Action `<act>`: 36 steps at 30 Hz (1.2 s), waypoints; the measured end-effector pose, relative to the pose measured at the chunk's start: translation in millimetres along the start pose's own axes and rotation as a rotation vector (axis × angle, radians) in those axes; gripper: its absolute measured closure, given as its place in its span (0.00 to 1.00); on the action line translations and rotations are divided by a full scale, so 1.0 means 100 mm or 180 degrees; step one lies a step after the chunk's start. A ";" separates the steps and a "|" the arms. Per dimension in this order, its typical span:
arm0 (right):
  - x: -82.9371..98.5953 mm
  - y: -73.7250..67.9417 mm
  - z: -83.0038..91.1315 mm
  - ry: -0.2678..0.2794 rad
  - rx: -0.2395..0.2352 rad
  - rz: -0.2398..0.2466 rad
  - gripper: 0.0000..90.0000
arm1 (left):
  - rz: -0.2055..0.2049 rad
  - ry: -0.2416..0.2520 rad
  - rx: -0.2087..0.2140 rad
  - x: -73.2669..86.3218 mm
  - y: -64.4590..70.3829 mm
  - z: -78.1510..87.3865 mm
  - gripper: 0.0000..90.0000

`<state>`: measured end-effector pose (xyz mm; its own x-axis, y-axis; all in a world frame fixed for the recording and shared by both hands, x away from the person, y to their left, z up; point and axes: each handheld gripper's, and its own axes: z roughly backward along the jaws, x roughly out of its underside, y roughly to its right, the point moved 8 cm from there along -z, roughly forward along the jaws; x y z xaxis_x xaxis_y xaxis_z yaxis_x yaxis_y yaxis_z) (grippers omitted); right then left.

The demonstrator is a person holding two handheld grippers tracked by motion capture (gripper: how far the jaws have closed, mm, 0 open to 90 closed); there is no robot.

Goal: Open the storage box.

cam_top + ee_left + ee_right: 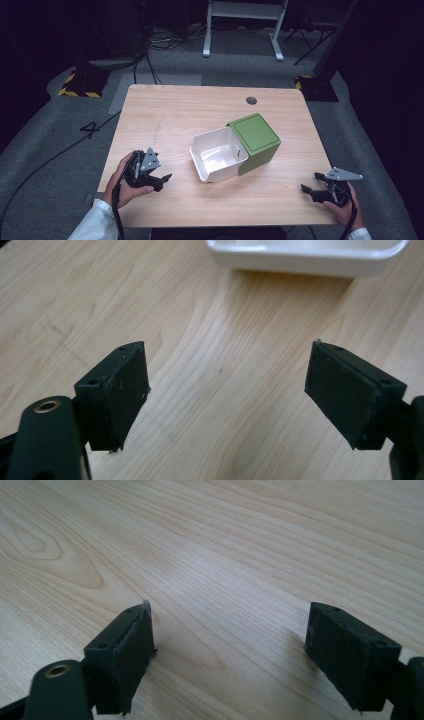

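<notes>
Green on its outer sleeve [256, 134] and white on the empty drawer [216, 156] pulled out of it, a small box lies right of the worktop's [190, 107] middle, drawer mouth upward. A grey grommet [251, 100] sits near the far edge. The left gripper [161, 180] and right gripper [311, 183] rest at the near corners, jaws spread apart, grasping nothing.

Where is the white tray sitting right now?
In the high view the white tray lies near the table's middle, partly slid out of the green sleeve on its right, between the two grippers and nearer the left gripper.
</notes>
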<state>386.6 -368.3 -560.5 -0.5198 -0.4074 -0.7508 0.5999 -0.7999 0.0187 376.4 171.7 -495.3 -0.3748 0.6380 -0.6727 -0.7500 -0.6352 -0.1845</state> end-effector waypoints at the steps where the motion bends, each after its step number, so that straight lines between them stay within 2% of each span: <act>1: 0.00 0.00 0.00 0.0000 -0.0001 0.0000 0.22 | 0.0027 -0.0004 -0.0012 0.04 -0.02 0.00 0.20; 9: 0.00 0.00 0.00 -0.0005 -0.0009 -0.0005 0.22 | 0.0329 -0.0089 -0.0063 0.38 -0.16 -0.04 0.20; 10: 0.00 0.00 0.00 -0.0005 -0.0009 -0.0005 0.22 | 0.0329 -0.0089 -0.0063 0.38 -0.16 -0.04 0.20; 11: 0.00 0.00 0.00 -0.0005 -0.0009 -0.0005 0.22 | 0.0414 -0.0139 -0.0084 0.47 -0.19 -0.06 0.20; 14: 0.00 0.00 0.00 -0.0005 -0.0009 -0.0006 0.22 | 0.0529 -0.0192 -0.0113 0.60 -0.22 -0.09 0.20; 20: 0.00 0.00 0.00 -0.0005 -0.0009 -0.0006 0.22 | 0.0684 -0.0216 -0.0132 0.75 -0.25 -0.10 0.20; 21: 0.00 0.00 0.00 -0.0005 -0.0009 -0.0005 0.22 | 0.0783 -0.0222 -0.0133 0.80 -0.27 -0.10 0.19; 23: 0.00 0.00 0.00 -0.0005 -0.0009 -0.0006 0.22 | 0.0873 -0.0208 -0.0133 0.83 -0.27 -0.12 0.19; 25: 0.00 0.00 0.00 -0.0002 -0.0008 -0.0003 0.22 | 0.0875 -0.0216 -0.0134 0.85 -0.28 -0.12 0.19; 28: 0.00 0.00 0.00 0.0001 -0.0003 0.0002 0.22 | 0.0956 -0.0244 -0.0091 0.91 -0.27 -0.14 0.19; 29: 0.00 0.00 0.00 0.0002 -0.0002 0.0005 0.22 | 0.1012 -0.0193 -0.0066 0.92 -0.27 -0.14 0.19; 32: 0.00 0.00 0.00 0.0002 -0.0005 0.0004 0.22 | 0.1060 -0.0147 -0.0047 0.93 -0.27 -0.14 0.19; 36: 0.00 0.00 0.00 0.0001 -0.0001 0.0007 0.22 | 0.1008 -0.0076 -0.0085 0.94 -0.27 -0.15 0.17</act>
<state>386.4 -368.3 -560.4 -0.5183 -0.4091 -0.7510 0.6013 -0.7988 0.0201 369.7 242.0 -564.5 -0.6004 0.4165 -0.6827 -0.5795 -0.8149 0.0124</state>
